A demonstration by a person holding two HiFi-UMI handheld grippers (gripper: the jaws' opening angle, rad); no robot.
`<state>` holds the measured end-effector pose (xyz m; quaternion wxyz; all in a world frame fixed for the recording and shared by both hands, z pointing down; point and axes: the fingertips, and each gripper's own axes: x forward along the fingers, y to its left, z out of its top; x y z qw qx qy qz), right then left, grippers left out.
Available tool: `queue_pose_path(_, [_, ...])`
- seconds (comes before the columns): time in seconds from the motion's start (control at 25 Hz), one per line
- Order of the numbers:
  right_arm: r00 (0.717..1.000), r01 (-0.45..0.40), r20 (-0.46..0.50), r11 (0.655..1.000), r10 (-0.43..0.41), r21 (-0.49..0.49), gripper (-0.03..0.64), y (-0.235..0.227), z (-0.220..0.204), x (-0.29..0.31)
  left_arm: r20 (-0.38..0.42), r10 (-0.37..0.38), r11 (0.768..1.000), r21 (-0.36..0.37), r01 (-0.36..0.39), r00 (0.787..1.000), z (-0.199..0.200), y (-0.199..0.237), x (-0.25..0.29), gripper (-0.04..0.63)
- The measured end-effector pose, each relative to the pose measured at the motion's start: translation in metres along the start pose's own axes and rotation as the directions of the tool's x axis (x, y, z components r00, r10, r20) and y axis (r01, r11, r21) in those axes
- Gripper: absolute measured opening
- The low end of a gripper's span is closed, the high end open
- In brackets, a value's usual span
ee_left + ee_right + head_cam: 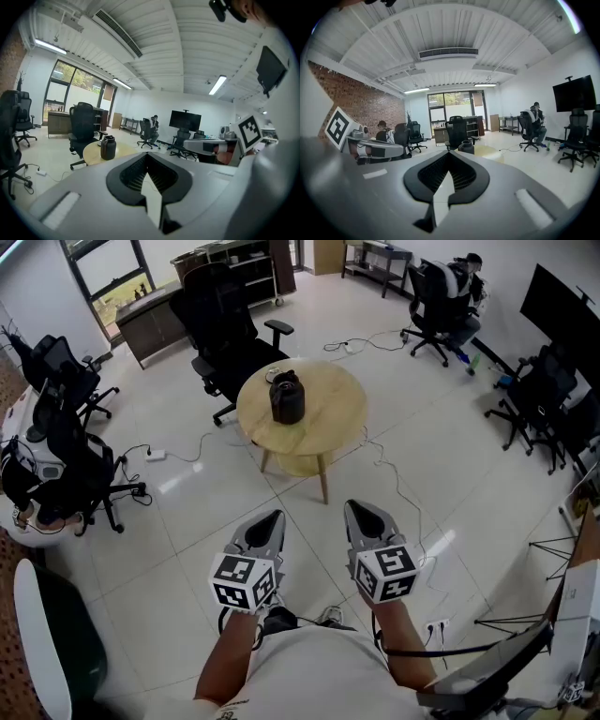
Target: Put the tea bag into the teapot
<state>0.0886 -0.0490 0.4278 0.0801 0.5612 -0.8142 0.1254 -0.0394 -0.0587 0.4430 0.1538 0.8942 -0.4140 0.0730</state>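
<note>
A black teapot stands on a round wooden table well ahead of me. A small pale item that may be the tea bag lies just behind it; it is too small to be sure. My left gripper and right gripper are held side by side near my body, over the floor and far short of the table. Both are shut with nothing between the fingers. The left gripper view shows its shut jaws with the teapot far off. The right gripper view shows the same, teapot.
A black office chair stands behind the table, with more chairs at left and right. Cables trail across the white tiled floor beside the table. A person sits at the far right.
</note>
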Motion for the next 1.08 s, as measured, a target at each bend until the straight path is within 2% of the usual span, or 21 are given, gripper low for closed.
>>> queue_pose_path(0.52, [0.999,-0.037,0.019,0.999,0.037,-0.005,-0.005,0.0,0.007,-0.003,0.016,0.025,1.0,0.015,-0.026,1.0,0.005,-0.009,-0.001,0.012])
queue_pose_path(1.08, [0.999,-0.042,0.006,0.999,0.042,-0.016,-0.005,0.007,0.01,0.015,0.026,0.033,0.999,0.005,-0.033,0.999,0.01,0.011,0.001,0.012])
